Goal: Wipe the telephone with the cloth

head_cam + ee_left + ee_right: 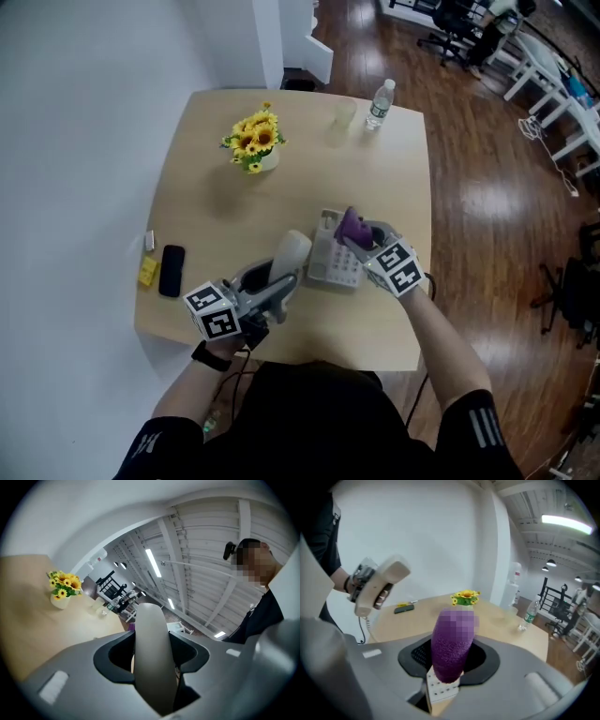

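My left gripper point(279, 278) is shut on the beige telephone handset point(291, 251), which it holds lifted off the base, left of it. In the left gripper view the handset point(152, 658) fills the gap between the jaws. The white telephone base point(330, 262) with its keypad lies on the table's near middle. My right gripper point(362, 238) is shut on a purple cloth point(352, 225) right over the base's right part. In the right gripper view the cloth point(450, 651) hangs above the keypad point(440, 691), and the raised handset point(380, 582) shows at the left with its cord hanging.
A pot of sunflowers point(255, 141) stands at the far left of the wooden table point(216, 206). A water bottle point(379, 103) and a clear glass point(341, 120) stand at the far edge. A black smartphone point(172, 270) and a yellow item point(148, 271) lie at the left edge.
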The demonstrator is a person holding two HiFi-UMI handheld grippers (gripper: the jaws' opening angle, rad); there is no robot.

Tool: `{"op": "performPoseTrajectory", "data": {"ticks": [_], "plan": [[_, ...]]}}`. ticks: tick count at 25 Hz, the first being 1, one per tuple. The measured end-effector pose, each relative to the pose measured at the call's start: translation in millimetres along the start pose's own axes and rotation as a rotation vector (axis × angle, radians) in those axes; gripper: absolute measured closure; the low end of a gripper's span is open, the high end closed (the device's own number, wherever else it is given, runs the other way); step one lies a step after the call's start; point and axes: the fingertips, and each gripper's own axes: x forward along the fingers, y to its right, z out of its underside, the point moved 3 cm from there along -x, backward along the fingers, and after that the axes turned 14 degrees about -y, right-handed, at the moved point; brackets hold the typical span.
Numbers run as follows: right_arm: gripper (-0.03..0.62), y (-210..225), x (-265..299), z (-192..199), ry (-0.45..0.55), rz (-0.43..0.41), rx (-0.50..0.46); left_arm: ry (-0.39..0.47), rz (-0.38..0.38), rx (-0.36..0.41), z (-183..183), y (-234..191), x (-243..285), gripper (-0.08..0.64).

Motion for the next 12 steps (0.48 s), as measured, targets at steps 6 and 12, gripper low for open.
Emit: {"op": "performPoseTrajectory", "data": {"ticks": [6,12], "plan": [[0.465,42,65,-25,-0.071,0.109,-0.103,-0.006,-0.125,-0.054,30,-24,-6,0.345],[0.465,36,124,-15,-0.179,0.095,-0.161,-0.030,-0.151,-0.083,41,-29,-20,0.345]]}}
